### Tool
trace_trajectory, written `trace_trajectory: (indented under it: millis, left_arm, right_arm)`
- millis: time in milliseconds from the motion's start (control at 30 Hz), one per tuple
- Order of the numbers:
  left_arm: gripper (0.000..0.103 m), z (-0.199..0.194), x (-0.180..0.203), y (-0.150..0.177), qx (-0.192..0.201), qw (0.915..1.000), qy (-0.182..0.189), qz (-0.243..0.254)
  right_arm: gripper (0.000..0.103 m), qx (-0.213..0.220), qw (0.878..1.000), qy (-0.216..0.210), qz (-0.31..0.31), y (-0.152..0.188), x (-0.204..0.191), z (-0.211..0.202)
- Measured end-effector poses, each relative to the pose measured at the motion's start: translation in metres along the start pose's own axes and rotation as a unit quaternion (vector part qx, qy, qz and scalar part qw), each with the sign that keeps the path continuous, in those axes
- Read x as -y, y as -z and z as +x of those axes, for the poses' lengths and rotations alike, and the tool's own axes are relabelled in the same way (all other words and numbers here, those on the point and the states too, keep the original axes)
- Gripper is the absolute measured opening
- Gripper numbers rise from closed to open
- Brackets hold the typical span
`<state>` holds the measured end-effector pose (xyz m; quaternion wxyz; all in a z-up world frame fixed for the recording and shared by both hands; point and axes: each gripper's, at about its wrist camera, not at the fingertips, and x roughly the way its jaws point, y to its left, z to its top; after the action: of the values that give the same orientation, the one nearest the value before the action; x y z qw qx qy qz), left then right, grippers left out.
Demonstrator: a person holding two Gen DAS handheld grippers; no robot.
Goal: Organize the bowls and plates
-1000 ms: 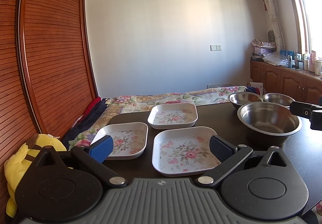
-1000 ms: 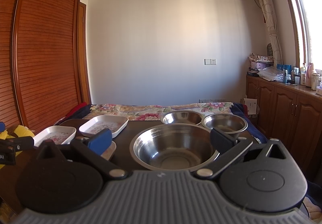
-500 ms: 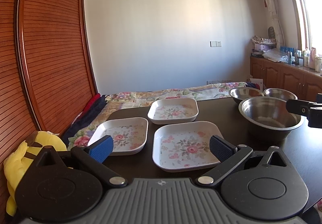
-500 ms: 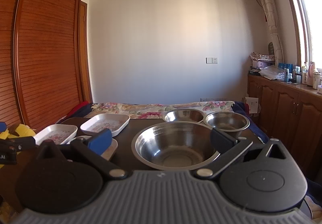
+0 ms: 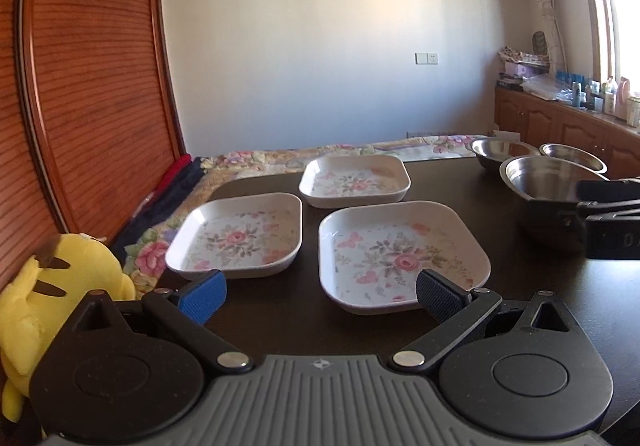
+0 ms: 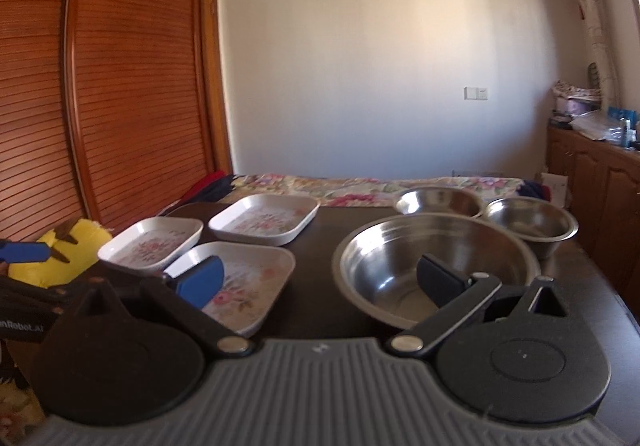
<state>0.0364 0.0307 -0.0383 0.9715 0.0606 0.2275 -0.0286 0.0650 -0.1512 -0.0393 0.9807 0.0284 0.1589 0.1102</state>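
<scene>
Both grippers sit wide open, holding nothing. Left gripper (image 5: 320,292) hovers low over the near edge of the dark desk (image 5: 560,286), its blue pads spread either side of the nearest plate (image 5: 402,252), a square white one with a pink flower print. Just to that plate's left sits a second floral plate (image 5: 240,236), close but apart, and behind the two sits a third plate (image 5: 356,179), near the far edge. Right gripper (image 6: 320,280) hangs in front of the big steel bowl (image 6: 436,266), its dark right pad showing against the bowl's inside. Behind that bowl stand two smaller steel bowls, one at the back (image 6: 438,201) and one to the right (image 6: 530,224), side by side. Off the desk's left edge there's a yellow plush toy (image 5: 64,286) against the slatted wooden wardrobe (image 5: 92,85), and a flowery bedspread (image 5: 280,159) lies beyond the far edge.
</scene>
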Motion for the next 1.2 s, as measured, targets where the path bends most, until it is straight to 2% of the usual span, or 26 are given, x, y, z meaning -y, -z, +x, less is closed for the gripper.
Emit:
trace_trajectory:
  millis: [33,100,167,300,400,500,667,867,1200]
  left_arm:
    - [0.102,0.003,-0.002,-0.001,-0.002,1.0,0.006,-0.001]
    - [0.1,0.008,-0.007,-0.002,-0.006,0.9997,0.023,-0.005]
    - [0.099,0.014,-0.012,-0.004,-0.009,0.9993,0.034,-0.013]
    - [0.091,0.029,-0.016,-0.006,-0.019,0.9984,0.049,-0.02]
    - [0.082,0.042,-0.017,-0.005,-0.03,0.9974,0.061,-0.025]
    - [0.074,0.053,-0.016,-0.006,-0.04,0.9963,0.071,-0.028]
    - [0.073,0.065,-0.017,-0.008,-0.047,0.9951,0.083,-0.025]
    - [0.067,0.082,-0.021,-0.01,-0.059,0.9938,0.091,-0.025]
    - [0.054,0.096,-0.022,-0.012,-0.074,0.992,0.1,-0.018]
  right_arm:
    - [0.1,-0.005,1.0,-0.008,-0.004,0.0,-0.003,0.004]
    - [0.088,-0.019,1.0,-0.019,-0.012,0.0,-0.008,0.012]
    - [0.086,-0.033,0.999,-0.039,-0.01,-0.001,-0.011,0.02]
    - [0.076,-0.053,0.996,-0.065,-0.011,-0.001,-0.02,0.032]
    - [0.067,-0.068,0.995,-0.07,-0.02,0.003,-0.026,0.044]
    - [0.063,-0.08,0.994,-0.068,-0.027,0.005,-0.028,0.053]
    - [0.055,-0.094,0.993,-0.058,-0.042,0.008,-0.032,0.066]
    - [0.051,-0.105,0.991,-0.048,-0.066,0.009,-0.038,0.079]
    - [0.047,-0.124,0.99,-0.038,-0.058,0.01,-0.034,0.092]
